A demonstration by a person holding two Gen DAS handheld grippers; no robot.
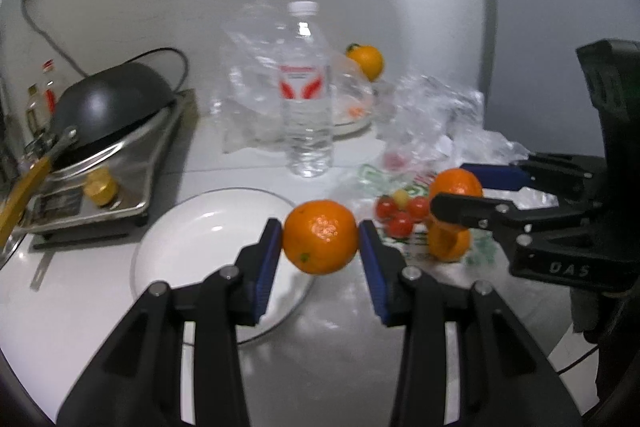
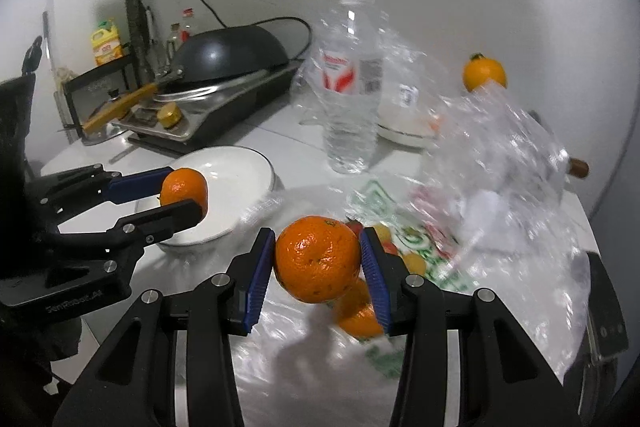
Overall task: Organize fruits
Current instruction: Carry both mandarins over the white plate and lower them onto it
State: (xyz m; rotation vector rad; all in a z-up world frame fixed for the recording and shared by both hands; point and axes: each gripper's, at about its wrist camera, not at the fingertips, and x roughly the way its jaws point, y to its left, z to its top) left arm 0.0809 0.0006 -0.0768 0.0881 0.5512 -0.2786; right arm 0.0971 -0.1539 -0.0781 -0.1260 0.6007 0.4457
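- Round orange mandarin (image 1: 320, 242), glossy and dimpled, sits pinched between the blue ribbed pads of the left gripper (image 1: 320, 241); the jaws press on its left and right sides. It hangs clear of the counter, over the near right rim of the shallow white round plate (image 1: 208, 247). It is almost a ball, so no long axis shows; a small green speck faces the camera low on its left side.
- To the far left, a dark upturned wok (image 1: 116, 99) with a yellow handle rests on a steel stove (image 1: 160, 163).
- At the middle, far side, an upright clear plastic water bottle (image 1: 306, 87) with a red-and-white label stands in front of crumpled clear plastic wrap (image 1: 256, 75).
- Right of the held fruit, a cluster of small red cherry tomatoes (image 1: 400, 213) with one yellow one lies on a printed plastic bag (image 2: 424, 263).
- A second round orange mandarin (image 2: 318, 259) is pinched by the right gripper (image 2: 318, 259), jaws closed on its sides, held above the bag; a tiny greenish mark lies near its top.
- Just beneath it, another orange fruit (image 2: 360, 319) lies on the bag, partly hidden.
- Far right, a small orange fruit with a green stem cap (image 2: 485, 73) sits by the wall, stem end up.
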